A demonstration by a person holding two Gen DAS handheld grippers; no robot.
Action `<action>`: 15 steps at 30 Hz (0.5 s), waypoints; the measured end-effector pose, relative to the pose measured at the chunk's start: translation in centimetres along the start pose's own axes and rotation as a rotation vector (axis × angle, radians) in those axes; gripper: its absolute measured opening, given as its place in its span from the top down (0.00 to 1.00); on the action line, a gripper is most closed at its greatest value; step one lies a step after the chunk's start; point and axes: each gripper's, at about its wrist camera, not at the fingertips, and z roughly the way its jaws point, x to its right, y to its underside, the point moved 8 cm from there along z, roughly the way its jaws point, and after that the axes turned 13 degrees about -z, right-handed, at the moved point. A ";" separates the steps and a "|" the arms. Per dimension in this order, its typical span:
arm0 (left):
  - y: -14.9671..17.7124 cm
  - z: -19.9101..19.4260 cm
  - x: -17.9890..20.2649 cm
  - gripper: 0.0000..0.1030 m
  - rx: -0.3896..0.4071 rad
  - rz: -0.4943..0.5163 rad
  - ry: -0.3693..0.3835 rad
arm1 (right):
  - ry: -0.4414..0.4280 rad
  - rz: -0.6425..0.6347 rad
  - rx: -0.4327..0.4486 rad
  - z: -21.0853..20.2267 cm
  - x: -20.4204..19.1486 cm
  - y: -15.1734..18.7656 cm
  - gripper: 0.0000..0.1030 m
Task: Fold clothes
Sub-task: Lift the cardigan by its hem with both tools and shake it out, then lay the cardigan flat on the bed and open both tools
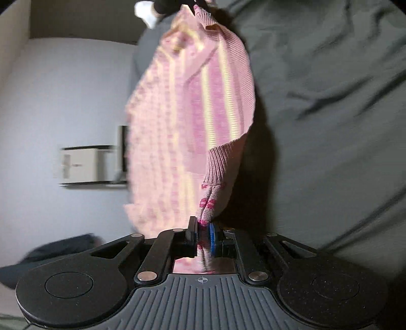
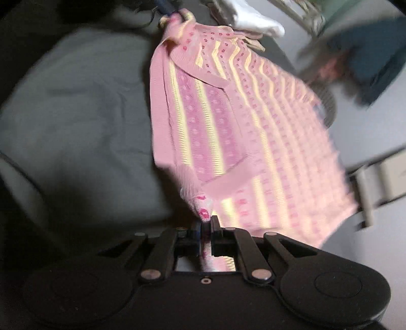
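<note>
Left wrist view: the left hand-held gripper has its two pads pressed together on a corner of a pink knitted garment, a striped piece with yellow and darker pink bands and a ribbed cuff hanging just above the pinch. The cloth stretches away from the pads and up toward the top of the frame, where the right hand-held gripper shows as a dark shape holding its far end, so the garment hangs taut between the two, lifted off the dark grey bed sheet that fills the right side. To the left lies a pale floor with a small light-coloured box-like piece of furniture, blurred. In the right wrist view, the right hand-held gripper is likewise closed on a patterned corner of the same garment, which spreads wide and slopes off to the right. At the far end, the left hand-held gripper grips a bunched corner. The grey sheet lies to the left; a white cloth and a dark blue cloth sit at the upper right, heavily blurred.
</note>
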 end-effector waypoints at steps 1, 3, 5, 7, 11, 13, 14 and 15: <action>-0.8 0.8 -1.2 0.91 -0.003 -0.003 0.024 | -0.052 0.040 0.001 0.2 0.2 0.4 0.87; -0.2 0.2 -2.4 0.91 -0.005 -0.027 0.057 | -0.097 0.131 0.015 -2.4 0.1 1.0 0.80; 0.3 -0.6 -3.3 0.90 -0.009 -0.093 0.091 | -0.141 0.295 0.045 -4.1 2.2 3.1 0.72; 0.6 -1.2 -4.7 0.66 -0.006 -0.178 0.120 | -0.135 0.470 0.058 -4.9 5.6 4.9 0.62; -0.1 -2.0 -7.1 0.15 0.068 -0.398 0.091 | -0.089 0.723 -0.019 -2.3 12.2 9.8 0.62; -0.9 -1.5 -8.6 0.15 0.109 -0.509 0.074 | -0.089 0.817 -0.068 0.1 14.2 13.5 0.62; -1.3 -1.3 -9.3 0.15 0.131 -0.562 0.067 | -0.102 0.863 -0.077 1.2 15.3 14.5 0.64; -1.8 -1.3 -9.5 0.15 0.153 -0.604 0.068 | -0.112 0.913 -0.078 2.5 16.2 15.3 0.65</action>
